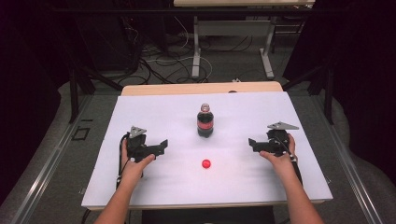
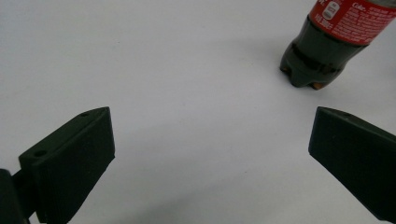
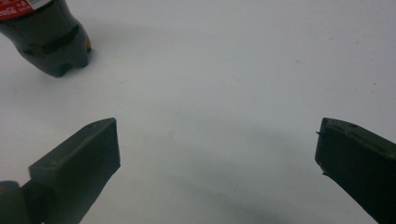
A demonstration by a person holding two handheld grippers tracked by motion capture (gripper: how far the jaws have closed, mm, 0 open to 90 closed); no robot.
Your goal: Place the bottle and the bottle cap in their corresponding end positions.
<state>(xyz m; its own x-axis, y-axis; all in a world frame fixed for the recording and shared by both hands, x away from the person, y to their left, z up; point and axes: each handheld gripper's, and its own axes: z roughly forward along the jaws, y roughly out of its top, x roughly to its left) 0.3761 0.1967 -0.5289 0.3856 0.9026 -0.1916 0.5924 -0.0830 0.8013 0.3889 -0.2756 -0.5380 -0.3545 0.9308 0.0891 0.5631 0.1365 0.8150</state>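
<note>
White tabletop [image 1: 140,182] bears a cola bottle [image 1: 205,122]; both grippers gape, holding nothing.

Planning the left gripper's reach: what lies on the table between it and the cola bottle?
Nothing: in the high view and the left gripper view, bare white table separates the open left gripper from the cola bottle. The red cap lies off that line.

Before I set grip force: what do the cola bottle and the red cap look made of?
Bottle: likely clear glossy plastic, dark drink showing through, lobed moulded base, printed red film label. Cap: small, red, probably plastic; too blurred to be sure.
</note>
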